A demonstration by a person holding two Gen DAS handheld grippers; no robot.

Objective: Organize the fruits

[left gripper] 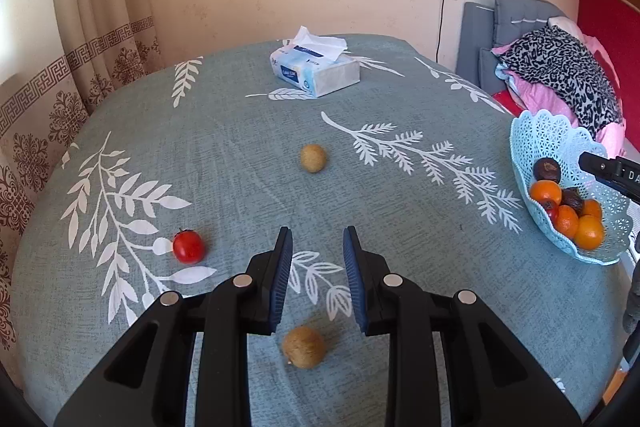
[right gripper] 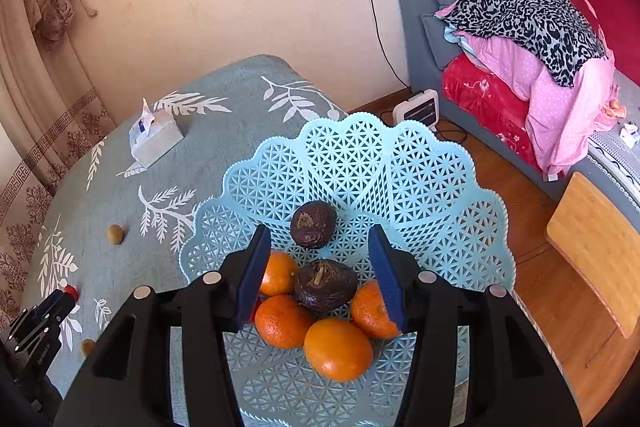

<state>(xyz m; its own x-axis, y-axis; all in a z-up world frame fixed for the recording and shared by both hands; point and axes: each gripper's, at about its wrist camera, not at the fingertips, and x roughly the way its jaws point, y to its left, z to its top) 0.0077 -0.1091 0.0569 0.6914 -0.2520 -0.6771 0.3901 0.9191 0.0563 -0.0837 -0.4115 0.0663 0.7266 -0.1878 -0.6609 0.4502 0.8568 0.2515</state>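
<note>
My left hand-held gripper hangs open over the surface, nothing between the pads. A kiwi lies just below and between the jaws, closest fruit. Looks light, firm-ish but soft under a hard squeeze, fuzzy skin so decent grip; I'd take it across the short axis, at the middle, gentle close. It'll roll on the cloth if nudged. A tomato sits to the left, thin-skinned and slick, easy to bruise. A 2nd kiwi is farther out, near centre. My right hand-held gripper is open too, empty, over the basket, w/ oranges and dark fruit piled inside. Basket's light plastic, may slide.
</note>
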